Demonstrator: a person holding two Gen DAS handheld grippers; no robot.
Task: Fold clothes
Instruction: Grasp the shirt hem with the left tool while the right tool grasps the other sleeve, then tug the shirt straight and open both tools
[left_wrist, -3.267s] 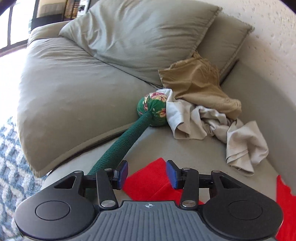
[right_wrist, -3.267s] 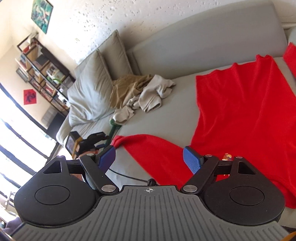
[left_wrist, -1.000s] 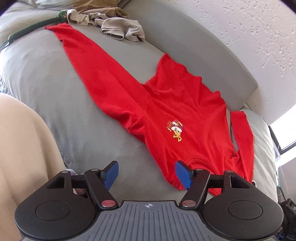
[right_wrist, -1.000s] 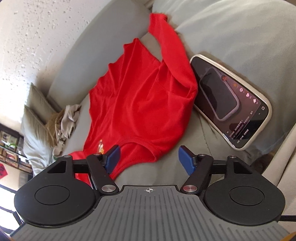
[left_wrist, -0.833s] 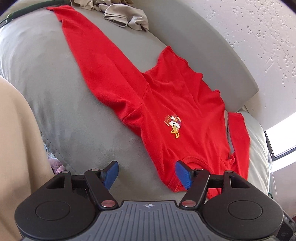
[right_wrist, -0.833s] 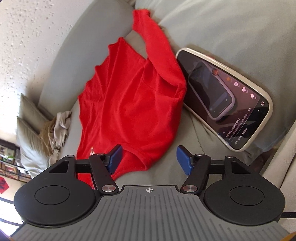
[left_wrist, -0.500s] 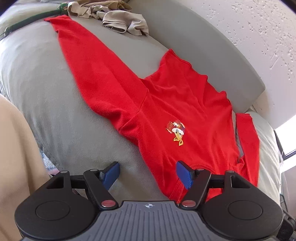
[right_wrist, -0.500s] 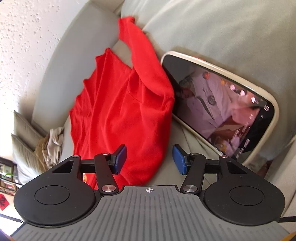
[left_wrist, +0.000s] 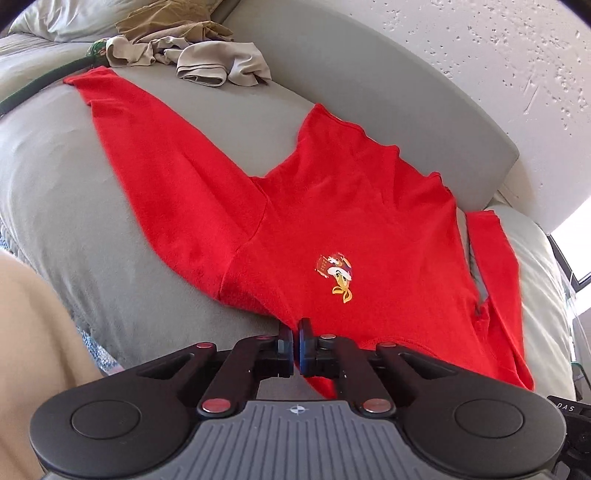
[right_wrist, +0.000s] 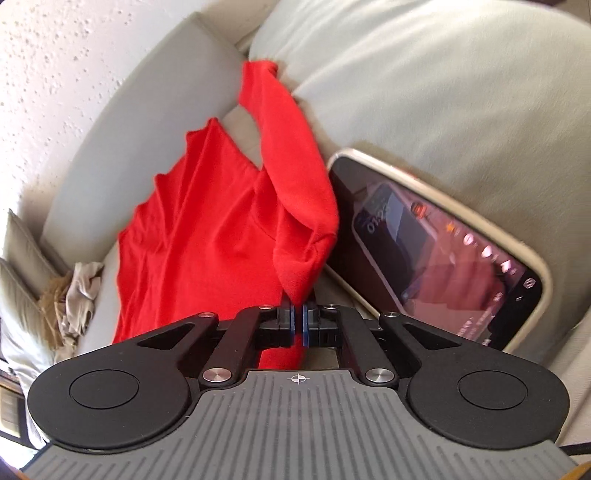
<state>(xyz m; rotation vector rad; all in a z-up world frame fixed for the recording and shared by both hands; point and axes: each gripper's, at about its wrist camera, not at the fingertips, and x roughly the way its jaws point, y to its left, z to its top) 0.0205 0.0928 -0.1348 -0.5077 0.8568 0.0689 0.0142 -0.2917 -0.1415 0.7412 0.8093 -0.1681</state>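
Observation:
A red long-sleeved shirt (left_wrist: 332, 221) with a small cartoon print lies spread on the grey sofa seat (left_wrist: 55, 177), sleeves out to both sides. My left gripper (left_wrist: 295, 334) is shut on the shirt's near edge by the left shoulder. In the right wrist view the same shirt (right_wrist: 207, 236) shows, and my right gripper (right_wrist: 298, 314) is shut on its near edge by the right shoulder, where the cloth bunches up.
A pile of beige and tan clothes (left_wrist: 192, 51) lies at the sofa's far end by grey pillows (right_wrist: 22, 266). A phone (right_wrist: 436, 243) with a lit screen leans on a cushion (right_wrist: 443, 81) right of the shirt. A leg (left_wrist: 33, 362) is at left.
Both grippers have moved in to the shirt's near edge and closed on it. The cloth at the right shoulder has lifted and bunched.

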